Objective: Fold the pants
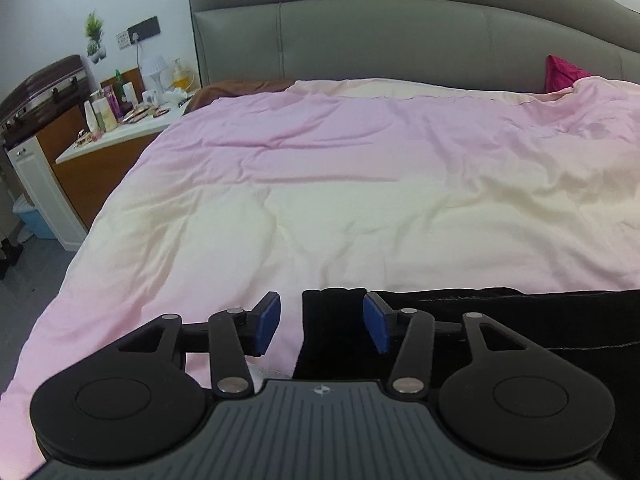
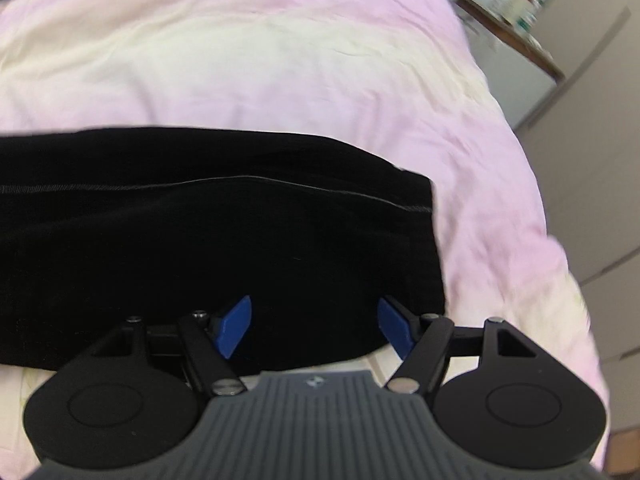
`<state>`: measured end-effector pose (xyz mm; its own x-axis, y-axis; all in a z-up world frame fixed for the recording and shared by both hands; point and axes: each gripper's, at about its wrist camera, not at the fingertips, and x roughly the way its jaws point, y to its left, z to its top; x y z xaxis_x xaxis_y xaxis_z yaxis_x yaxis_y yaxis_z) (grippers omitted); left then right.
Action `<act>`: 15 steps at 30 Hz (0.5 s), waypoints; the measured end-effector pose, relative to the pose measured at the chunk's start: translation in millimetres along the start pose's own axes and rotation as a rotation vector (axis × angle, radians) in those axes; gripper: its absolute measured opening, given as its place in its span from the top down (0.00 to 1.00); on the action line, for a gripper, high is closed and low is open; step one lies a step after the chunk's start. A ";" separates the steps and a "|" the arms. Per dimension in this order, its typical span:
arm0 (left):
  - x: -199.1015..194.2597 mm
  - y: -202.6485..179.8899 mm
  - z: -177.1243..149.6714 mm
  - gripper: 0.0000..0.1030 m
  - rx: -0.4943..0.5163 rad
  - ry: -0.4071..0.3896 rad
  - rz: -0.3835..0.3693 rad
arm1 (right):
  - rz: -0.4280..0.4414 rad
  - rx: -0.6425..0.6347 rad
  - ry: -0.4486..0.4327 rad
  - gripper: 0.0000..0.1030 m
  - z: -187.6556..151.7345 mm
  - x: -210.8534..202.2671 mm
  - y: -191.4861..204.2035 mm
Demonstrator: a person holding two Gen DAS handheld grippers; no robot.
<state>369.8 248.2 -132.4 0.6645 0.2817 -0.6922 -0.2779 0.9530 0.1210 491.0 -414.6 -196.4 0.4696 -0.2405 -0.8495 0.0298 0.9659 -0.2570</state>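
Note:
Black pants [image 2: 208, 240] lie flat across the near part of the bed, folded lengthwise with a stitched seam showing. In the right wrist view their right end lies near the bed's right side. My right gripper [image 2: 316, 326] is open, its blue pads over the pants' near edge close to that end. In the left wrist view the pants [image 1: 520, 328] reach from the right to their left end. My left gripper [image 1: 322, 322] is open, with that left end between its blue pads.
The bed has a pink and cream duvet [image 1: 320, 184] and a grey padded headboard [image 1: 380, 36]. A cluttered bedside counter [image 1: 116, 120] stands at the left. A pink pillow [image 1: 562, 74] lies at the head. A wooden table [image 2: 516, 32] and white cupboards stand right of the bed.

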 end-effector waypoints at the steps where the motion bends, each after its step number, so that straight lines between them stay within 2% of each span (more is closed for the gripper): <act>1: -8.7 -4.3 -0.9 0.45 0.008 0.003 -0.016 | 0.005 0.048 -0.005 0.39 -3.6 -1.1 -15.5; 6: -37.1 -36.0 -18.7 0.45 0.024 0.053 -0.066 | 0.070 0.320 -0.032 0.44 -22.2 0.6 -86.2; 10: -46.6 -56.5 -44.7 0.45 -0.020 0.112 -0.096 | 0.162 0.514 -0.034 0.44 -37.1 22.0 -122.8; 13: -50.9 -69.6 -64.0 0.45 -0.052 0.177 -0.119 | 0.284 0.688 -0.024 0.48 -53.2 47.2 -138.2; 14: -52.9 -74.2 -68.9 0.46 -0.055 0.190 -0.125 | 0.343 0.755 -0.021 0.51 -54.6 58.9 -146.8; 15: -55.4 -78.6 -72.5 0.46 -0.060 0.197 -0.128 | 0.392 0.813 -0.021 0.59 -59.1 65.8 -147.0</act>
<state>304.5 149.6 -155.1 0.5502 0.1256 -0.8255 -0.2445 0.9695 -0.0154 465.4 -578.0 -241.8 0.5929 0.1143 -0.7971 0.4754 0.7493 0.4610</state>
